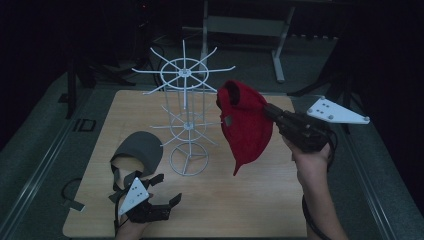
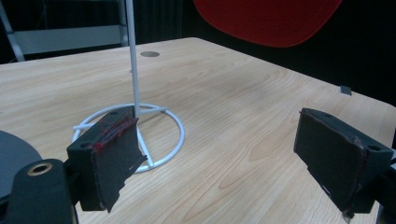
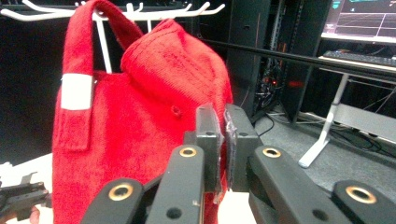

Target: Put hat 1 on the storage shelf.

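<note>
— Beside the white wire rack (image 1: 185, 117), on its right, what is the right claw (image 1: 270, 111) doing?
— It is clamped tight on a red cap (image 1: 245, 125), pinching the knitted cloth near the crown. In the right gripper view the two black pads are pressed together with only red cloth between them.

— Where does the cap sit against the rack?
— It hangs in the air just right of the rack's post, its top near the tips of the upper ring of prongs and its brim pointing down toward the tabletop (image 1: 240, 200). The strap at the back, with a white tag on it, stands up close to the prongs in the right gripper view; whether it touches one I cannot tell.

— And the left claw (image 1: 161, 189)?
— It is low over the tabletop, in front of the rack's round base and a little to the left. Its jaws stand wide apart with nothing between them; bare wood shows in the gap.

— Anything else near the rack?
— A grey cap (image 1: 140, 149) lies on the tabletop just left of the base, between it and the left claw.
</note>
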### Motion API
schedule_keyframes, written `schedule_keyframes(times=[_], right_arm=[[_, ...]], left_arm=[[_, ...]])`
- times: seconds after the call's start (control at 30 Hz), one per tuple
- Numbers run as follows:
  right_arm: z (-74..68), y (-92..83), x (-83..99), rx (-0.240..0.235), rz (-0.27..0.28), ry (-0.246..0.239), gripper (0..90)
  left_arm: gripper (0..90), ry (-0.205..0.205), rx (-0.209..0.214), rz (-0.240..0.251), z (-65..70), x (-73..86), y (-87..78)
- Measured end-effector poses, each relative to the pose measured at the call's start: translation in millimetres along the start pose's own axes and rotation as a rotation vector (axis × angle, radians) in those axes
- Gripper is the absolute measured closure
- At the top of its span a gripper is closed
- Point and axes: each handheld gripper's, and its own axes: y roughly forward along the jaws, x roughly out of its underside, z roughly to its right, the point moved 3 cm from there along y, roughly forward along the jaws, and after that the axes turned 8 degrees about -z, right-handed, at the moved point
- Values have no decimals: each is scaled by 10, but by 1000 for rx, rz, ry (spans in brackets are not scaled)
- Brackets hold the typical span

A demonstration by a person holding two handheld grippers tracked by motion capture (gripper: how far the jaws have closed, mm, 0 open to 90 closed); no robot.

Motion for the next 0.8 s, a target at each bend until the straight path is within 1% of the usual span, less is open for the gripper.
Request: schedule_keyframes(times=[0.13,0.17,0.2,0.27,0.3,0.37,0.5,0.63,0.8], right_arm=[[-8,-43,90,-30,3,20,847],[-8,-48,106,-44,3,24,837],[-10,-55,122,-57,4,30,816],[-13,-67,151,-76,6,32,722],[-15,-71,162,-87,3,36,705],[-19,-95,204,-83,0,34,654],[-13,-141,269,-91,-1,42,615],[1,-178,323,-86,-7,49,585],[47,-277,419,-71,-5,51,523]], left_arm=[[146,-5,1,-1,-1,5,3],[146,-4,0,0,-1,4,3],[146,-3,-1,0,-1,4,3],[146,-6,1,1,-1,5,4],[146,-7,1,2,1,6,6],[146,-8,2,3,-1,10,8],[146,-7,0,-2,-4,17,11],[146,-8,0,-5,-9,23,14],[146,-14,6,-7,-13,31,17]])
